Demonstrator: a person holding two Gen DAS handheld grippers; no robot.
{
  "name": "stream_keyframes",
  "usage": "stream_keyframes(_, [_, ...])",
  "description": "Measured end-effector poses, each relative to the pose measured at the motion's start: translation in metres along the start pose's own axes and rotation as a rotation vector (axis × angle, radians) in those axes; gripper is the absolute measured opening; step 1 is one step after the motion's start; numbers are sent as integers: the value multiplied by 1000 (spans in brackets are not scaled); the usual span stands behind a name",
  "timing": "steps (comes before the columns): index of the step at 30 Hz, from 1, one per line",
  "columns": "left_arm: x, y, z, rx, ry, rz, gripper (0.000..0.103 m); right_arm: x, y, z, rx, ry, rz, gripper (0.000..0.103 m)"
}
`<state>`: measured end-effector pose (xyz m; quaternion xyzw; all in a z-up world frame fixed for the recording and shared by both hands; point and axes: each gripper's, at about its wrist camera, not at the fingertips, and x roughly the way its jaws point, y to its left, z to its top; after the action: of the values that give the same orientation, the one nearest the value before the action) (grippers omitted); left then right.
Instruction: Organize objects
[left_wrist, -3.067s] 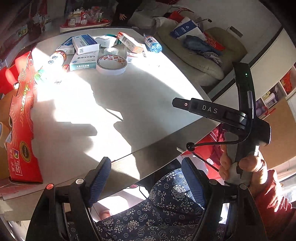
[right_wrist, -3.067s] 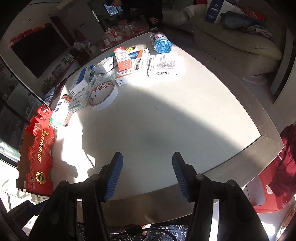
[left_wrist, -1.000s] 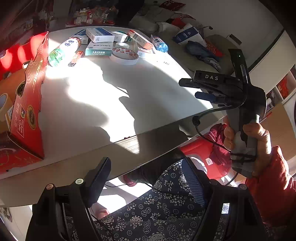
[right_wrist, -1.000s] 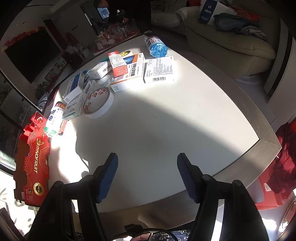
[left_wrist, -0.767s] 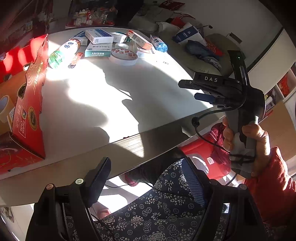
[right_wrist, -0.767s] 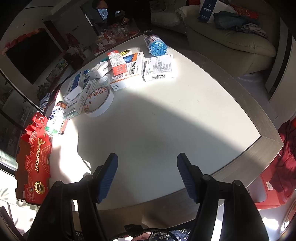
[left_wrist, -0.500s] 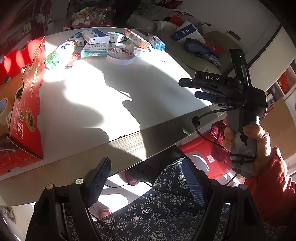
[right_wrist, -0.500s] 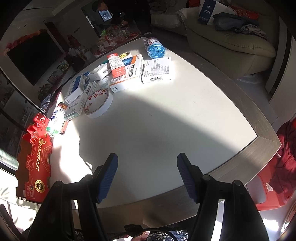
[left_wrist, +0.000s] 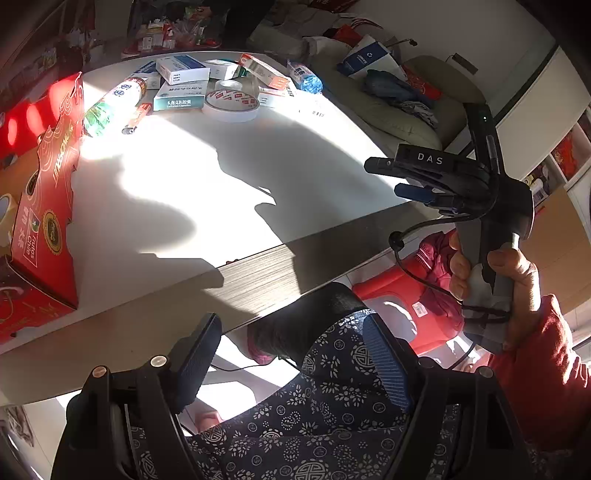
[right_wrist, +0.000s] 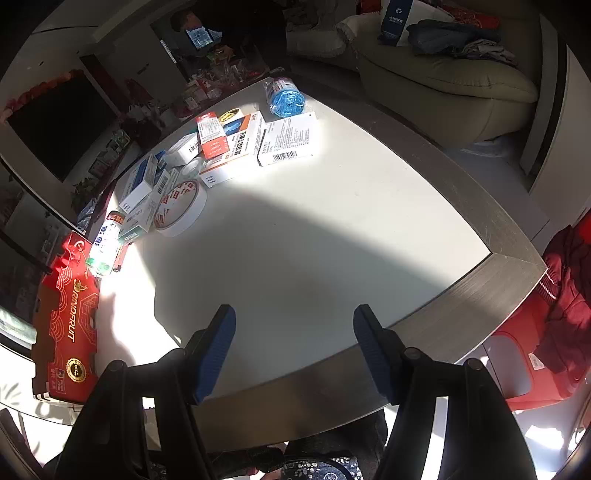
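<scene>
- both sets of jaws stand apart with nothing between the blue pads: the left gripper (left_wrist: 291, 354) hangs off the near table edge over a patterned lap, the right gripper (right_wrist: 293, 347) hovers over bare table (right_wrist: 332, 240) just inside that edge.
- the clutter to sort lies well ahead of the right jaws, up and to their left: a tape roll (right_wrist: 181, 212) nearest, medicine boxes (right_wrist: 236, 147) piled behind it, a white box with a barcode (right_wrist: 286, 142) beside those, and a blue-capped bottle (right_wrist: 284, 96) lying at the far edge.
- further to the left of the jaws a green-and-white bottle (right_wrist: 105, 243) lies on its side, and beyond it a red fruit carton (right_wrist: 64, 328) sits at the table's left edge (likely the bin for everything, though that is a guess).
- progress, as i judge it: nothing is gathered yet, every item is loose on the table, so the whole sort is left.
- against the earliest frames, the right gripper has shifted slightly towards the pile, with its jaws a bit wider, while the left view has swung so the carton looms larger; no object has moved.
</scene>
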<state>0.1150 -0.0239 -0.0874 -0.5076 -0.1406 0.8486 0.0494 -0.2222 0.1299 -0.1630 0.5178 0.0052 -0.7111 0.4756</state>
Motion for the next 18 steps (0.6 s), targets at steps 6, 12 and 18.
stream_keyframes(6, [0,-2,-2,2,1,5,83,-4,1,-2,-13,1,11,66])
stream_keyframes(12, [-1,-5,-2,9,0,16,83,-10,-1,-3,-18,3,11,66])
stream_keyframes(18, [-3,-8,1,11,-2,39,83,-17,-2,-3,-28,7,3,66])
